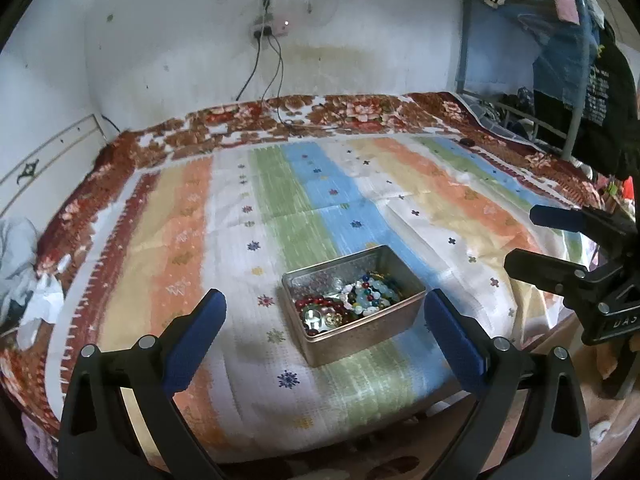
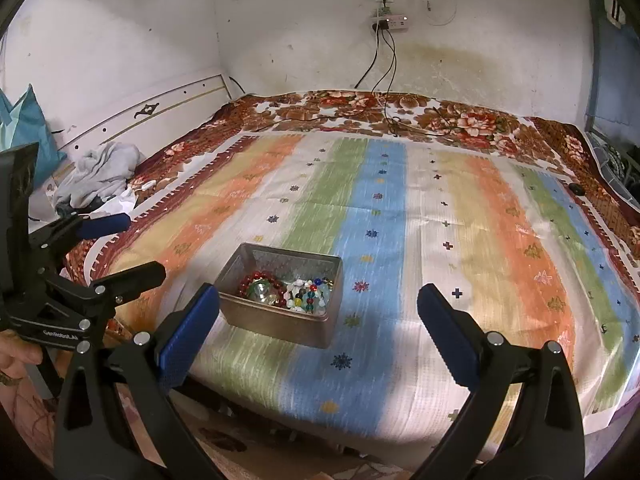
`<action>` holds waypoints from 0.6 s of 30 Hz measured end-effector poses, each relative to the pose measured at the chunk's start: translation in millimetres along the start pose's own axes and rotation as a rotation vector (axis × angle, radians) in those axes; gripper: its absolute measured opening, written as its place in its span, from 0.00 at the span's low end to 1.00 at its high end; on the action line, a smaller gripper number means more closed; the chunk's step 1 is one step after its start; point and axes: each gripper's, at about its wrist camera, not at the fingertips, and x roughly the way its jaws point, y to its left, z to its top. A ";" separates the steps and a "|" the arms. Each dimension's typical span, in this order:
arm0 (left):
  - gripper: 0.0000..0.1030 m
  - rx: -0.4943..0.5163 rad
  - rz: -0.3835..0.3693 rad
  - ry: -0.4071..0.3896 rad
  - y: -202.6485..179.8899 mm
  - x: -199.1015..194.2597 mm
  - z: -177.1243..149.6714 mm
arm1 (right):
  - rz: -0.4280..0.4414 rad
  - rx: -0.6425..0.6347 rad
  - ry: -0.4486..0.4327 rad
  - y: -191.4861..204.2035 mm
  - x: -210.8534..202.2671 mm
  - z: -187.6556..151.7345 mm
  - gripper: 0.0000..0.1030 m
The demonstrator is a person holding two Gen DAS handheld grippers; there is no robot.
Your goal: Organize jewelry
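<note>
An open metal tin (image 1: 362, 334) sits on the striped cloth near the bed's front edge. It holds a red bead bracelet (image 1: 316, 302), a multicoloured bead bracelet (image 1: 370, 294) and a few small shiny pieces. The tin also shows in the right wrist view (image 2: 276, 322), with the red bracelet (image 2: 250, 280) at its left. My left gripper (image 1: 325, 306) is open and empty, held in front of the tin. My right gripper (image 2: 318, 300) is open and empty, just right of the tin. Each gripper also shows in the other's view: right (image 1: 520, 236), left (image 2: 142, 246).
The striped cloth (image 2: 400, 200) lies over a floral blanket (image 2: 460, 120) on a bed against the wall. Crumpled grey clothes (image 2: 100, 172) lie at the back left. Cables (image 2: 388, 80) hang from a wall socket onto the bed. A clothes rack (image 1: 580, 80) stands at the right.
</note>
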 end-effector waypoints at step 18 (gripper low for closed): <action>0.94 0.051 0.026 -0.009 -13.2 -2.1 -0.8 | -0.018 0.038 0.059 -17.0 9.8 -5.3 0.95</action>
